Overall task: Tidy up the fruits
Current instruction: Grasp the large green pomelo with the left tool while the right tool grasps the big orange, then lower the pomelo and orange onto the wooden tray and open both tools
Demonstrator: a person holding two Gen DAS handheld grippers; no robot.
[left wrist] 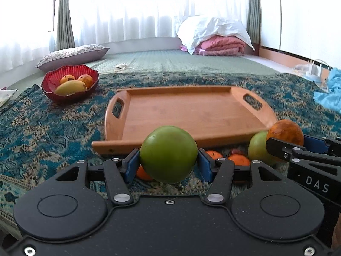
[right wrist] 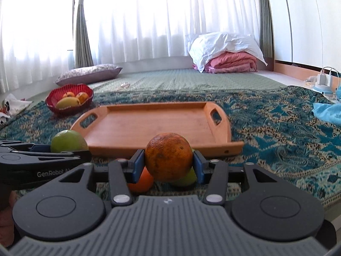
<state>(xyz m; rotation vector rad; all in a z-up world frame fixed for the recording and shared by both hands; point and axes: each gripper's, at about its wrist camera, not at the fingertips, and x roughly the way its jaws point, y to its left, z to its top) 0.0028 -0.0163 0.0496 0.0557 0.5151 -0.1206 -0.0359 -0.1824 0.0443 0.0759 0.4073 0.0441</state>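
Green apple (left wrist: 168,154) clamped in the left gripper (left wrist: 168,164) and orange (right wrist: 168,156) clamped in the right gripper (right wrist: 168,165) both hang just near of the empty wooden tray (left wrist: 191,111), straight ahead.

tray (left wrist: 191,111): lies on the rug (left wrist: 53,132)
bowl (left wrist: 70,83): behind-left of tray, mangoes (left wrist: 71,86) in it
loose fruits (left wrist: 236,159): just before tray's near edge
folded bedding (left wrist: 215,40): well behind tray

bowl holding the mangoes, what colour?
Red, ribbed glass bowl; clearest in the left wrist view.
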